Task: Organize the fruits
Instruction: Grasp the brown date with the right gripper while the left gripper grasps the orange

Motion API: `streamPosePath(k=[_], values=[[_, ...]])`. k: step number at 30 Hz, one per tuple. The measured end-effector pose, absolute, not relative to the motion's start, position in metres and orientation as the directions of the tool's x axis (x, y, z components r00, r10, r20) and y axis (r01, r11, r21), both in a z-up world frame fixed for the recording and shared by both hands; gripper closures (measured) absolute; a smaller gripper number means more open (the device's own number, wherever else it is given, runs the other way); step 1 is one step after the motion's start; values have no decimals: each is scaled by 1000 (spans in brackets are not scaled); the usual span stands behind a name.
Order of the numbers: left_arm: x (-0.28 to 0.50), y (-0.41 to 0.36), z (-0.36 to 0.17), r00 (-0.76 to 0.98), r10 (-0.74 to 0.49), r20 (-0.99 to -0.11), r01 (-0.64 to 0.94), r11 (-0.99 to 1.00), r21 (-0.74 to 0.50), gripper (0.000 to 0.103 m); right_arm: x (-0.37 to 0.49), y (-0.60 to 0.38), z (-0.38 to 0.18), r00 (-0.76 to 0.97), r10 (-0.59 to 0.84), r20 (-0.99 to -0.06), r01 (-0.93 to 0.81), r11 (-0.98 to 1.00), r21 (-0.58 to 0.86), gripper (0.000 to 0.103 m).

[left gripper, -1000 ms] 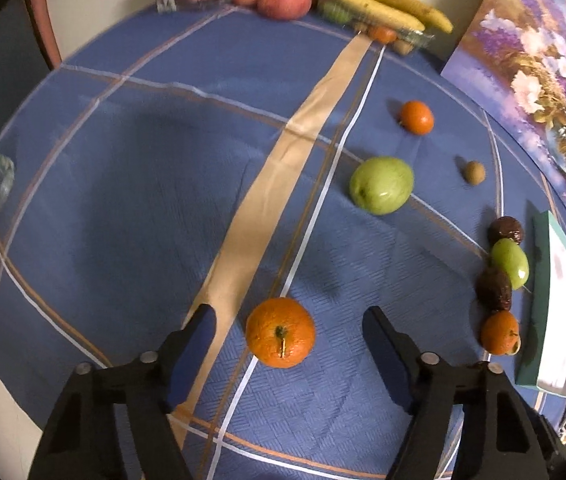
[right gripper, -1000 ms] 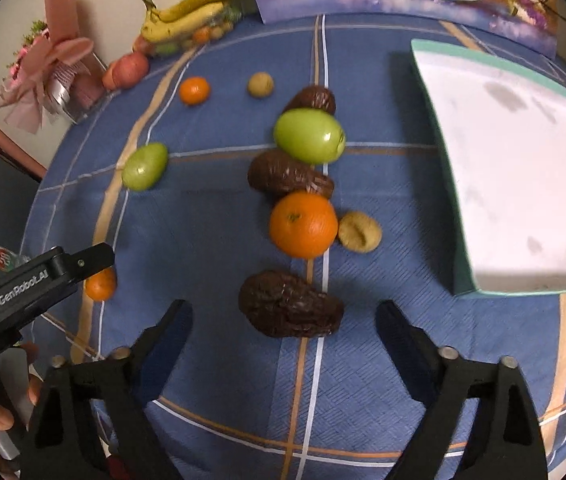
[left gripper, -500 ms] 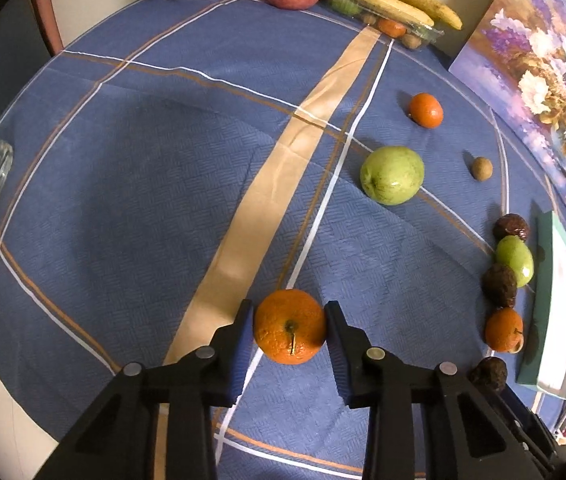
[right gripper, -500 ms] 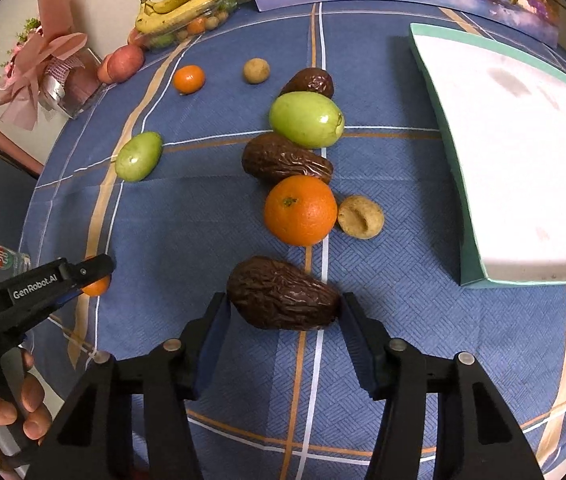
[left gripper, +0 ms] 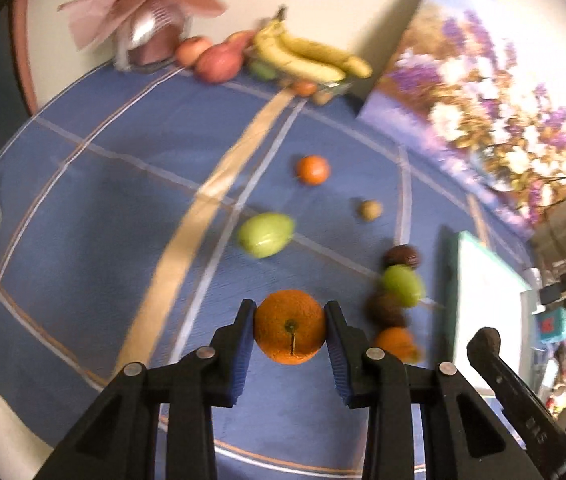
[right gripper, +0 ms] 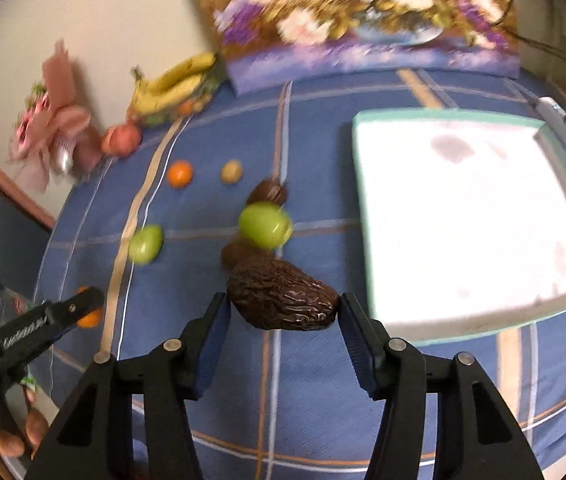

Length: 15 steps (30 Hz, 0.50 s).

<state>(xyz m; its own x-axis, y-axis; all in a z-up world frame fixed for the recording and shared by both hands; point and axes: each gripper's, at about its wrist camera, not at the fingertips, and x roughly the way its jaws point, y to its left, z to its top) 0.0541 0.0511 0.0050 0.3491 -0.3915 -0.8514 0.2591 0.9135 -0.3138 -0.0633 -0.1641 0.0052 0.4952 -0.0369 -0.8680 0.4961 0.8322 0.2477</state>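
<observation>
Blue plaid tablecloth [left gripper: 95, 208] covered the table, cream wall behind, floral painting [left gripper: 479, 92] leaning at upper right.

Left wrist view: left gripper [left gripper: 289, 330] entered from the bottom edge, aimed forward along the table, both blue pads pressed against the sides of an orange [left gripper: 290, 326], stem facing the camera. The orange sat low centre in frame; whether it touched the cloth or was lifted, I couldn't tell. Loose fruit on the cloth, blurred: one small orange [left gripper: 313, 169] centre frame, one green fruit [left gripper: 265, 234] below it, one small tan fruit [left gripper: 370, 209] to its right. Right of the held orange, a cluster: one dark fruit [left gripper: 401, 256], one green [left gripper: 402, 285], one more dark [left gripper: 385, 309], one orange [left gripper: 397, 343]. Banana bunch [left gripper: 309, 56] and two red apples [left gripper: 219, 65] along the top edge. White tray [left gripper: 483, 300] at right.

Right wrist view: right gripper [right gripper: 283, 312] also came in from the bottom edge, pads clamped on the ends of a wrinkled dark brown fruit [right gripper: 281, 300], centre frame, just left of the tray's [right gripper: 363, 216] teal rim. Behind it: two green fruits [right gripper: 265, 225], [right gripper: 145, 243], two dark ones, one small orange, one tan. The left gripper showed at lower left, with a sliver of its orange visible.
</observation>
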Motion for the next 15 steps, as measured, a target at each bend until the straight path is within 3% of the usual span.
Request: streamPosePath(k=[6, 15], values=[[62, 3, 26, 348, -438, -829, 316, 887, -336, 66, -69, -206, 34, 520, -149, -841, 562, 801, 206, 46], [63, -69, 37, 331, -462, -823, 379, 864, -332, 66, -81, -274, 33, 497, -233, -836, 679, 704, 208, 46]])
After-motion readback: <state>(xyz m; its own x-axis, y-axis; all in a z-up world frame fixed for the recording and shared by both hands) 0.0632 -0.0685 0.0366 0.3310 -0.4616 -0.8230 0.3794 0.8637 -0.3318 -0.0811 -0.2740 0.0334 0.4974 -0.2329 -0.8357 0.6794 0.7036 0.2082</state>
